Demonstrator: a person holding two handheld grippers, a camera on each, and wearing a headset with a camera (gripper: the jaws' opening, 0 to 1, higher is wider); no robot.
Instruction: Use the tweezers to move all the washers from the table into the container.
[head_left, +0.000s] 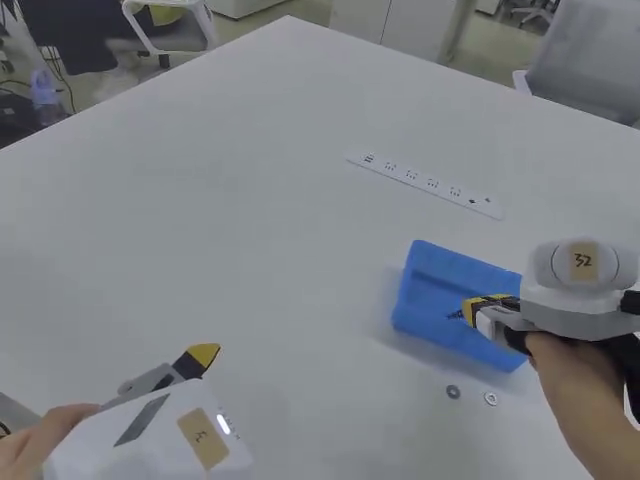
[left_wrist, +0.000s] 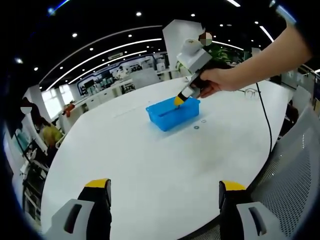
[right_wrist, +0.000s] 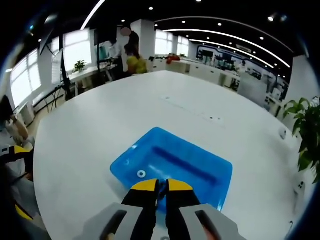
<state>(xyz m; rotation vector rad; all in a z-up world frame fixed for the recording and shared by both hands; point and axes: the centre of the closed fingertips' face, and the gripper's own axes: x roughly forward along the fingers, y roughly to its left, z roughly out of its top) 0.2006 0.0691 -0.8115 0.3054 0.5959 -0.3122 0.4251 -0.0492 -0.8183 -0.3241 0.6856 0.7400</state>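
R claw (right_wrist: 161, 185) clenched, jaws nearly touching, tip over the blue container (right_wrist: 195, 167); can't tell whether anything is pinched betw. them. One washer (right_wrist: 141, 174) lies inside the container, near the wall closest to the claw. In head view, two more washers (head_left: 453, 392) lie on the white desk (head_left: 250, 230), just beside the container on the person's side, close tog. but not touching. L claw (left_wrist: 165, 189) released, jaws wide apart, over bare desk well apart from container. Power strip (head_left: 425, 183) lies beyond the container.
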